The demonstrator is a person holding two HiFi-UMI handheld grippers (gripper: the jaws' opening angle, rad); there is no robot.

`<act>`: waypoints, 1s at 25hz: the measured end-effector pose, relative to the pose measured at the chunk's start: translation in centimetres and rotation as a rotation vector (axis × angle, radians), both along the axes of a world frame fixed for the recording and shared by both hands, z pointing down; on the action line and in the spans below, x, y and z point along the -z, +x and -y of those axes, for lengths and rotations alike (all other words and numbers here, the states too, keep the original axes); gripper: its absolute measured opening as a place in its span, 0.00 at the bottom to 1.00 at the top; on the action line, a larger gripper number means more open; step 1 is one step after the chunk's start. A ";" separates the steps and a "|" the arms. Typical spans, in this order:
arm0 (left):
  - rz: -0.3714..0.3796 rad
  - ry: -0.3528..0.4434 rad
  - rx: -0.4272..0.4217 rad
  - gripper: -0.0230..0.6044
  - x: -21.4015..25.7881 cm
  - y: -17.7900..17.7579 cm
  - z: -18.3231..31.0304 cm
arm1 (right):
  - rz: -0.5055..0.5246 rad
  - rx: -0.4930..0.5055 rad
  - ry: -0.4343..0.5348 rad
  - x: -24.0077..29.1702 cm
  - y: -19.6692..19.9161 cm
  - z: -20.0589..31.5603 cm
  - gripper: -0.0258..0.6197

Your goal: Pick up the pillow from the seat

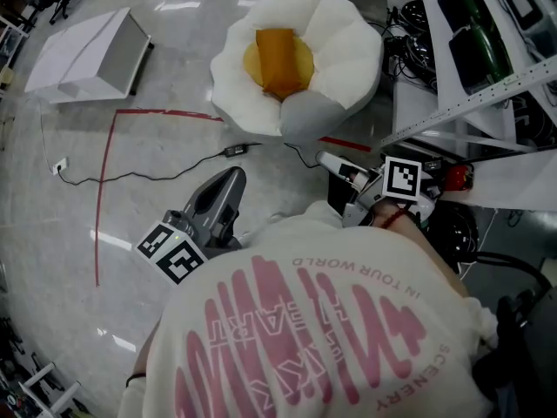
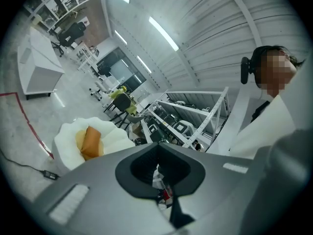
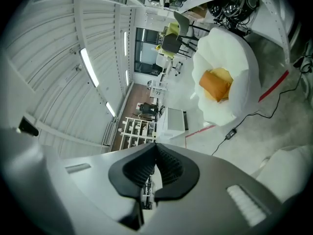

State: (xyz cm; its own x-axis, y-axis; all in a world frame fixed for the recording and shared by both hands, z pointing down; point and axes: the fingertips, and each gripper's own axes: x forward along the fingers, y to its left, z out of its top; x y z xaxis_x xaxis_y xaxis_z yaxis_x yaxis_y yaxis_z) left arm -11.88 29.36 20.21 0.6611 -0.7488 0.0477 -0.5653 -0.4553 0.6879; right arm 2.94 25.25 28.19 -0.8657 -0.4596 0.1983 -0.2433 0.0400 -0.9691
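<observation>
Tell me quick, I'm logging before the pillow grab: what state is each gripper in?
Left gripper: jaws closed, holding nothing.
Right gripper: jaws closed, holding nothing.

pillow [image 1: 279, 61]: orange | seat [image 1: 348, 50]: white | floor tape [image 1: 104, 185]: red | shirt [image 1: 313, 329]: cream, pink lettering

Claw [image 3: 154, 177] closed, empty; pillow [image 3: 215, 85] on seat [image 3: 234, 53].

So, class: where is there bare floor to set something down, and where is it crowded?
Bare floor lies between the white cabinet and the seat, above the red tape. Another patch lies inside the tape, below the black cable. Right of the seat it is crowded: metal frame, tangled cables.
</observation>
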 end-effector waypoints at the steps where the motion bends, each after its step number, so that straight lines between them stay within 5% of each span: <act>1: -0.006 -0.003 -0.002 0.06 0.1 -0.1 0.0 | 0.002 0.000 -0.002 0.1 -0.2 0.1 0.04; 13: -0.024 -0.001 0.137 0.05 -0.4 -4.0 1.7 | 0.010 0.056 -0.021 -0.4 -2.5 3.6 0.04; 25: 0.015 -0.036 0.142 0.06 -1.3 -2.4 9.9 | -0.013 0.144 -0.058 -1.1 -3.6 12.9 0.04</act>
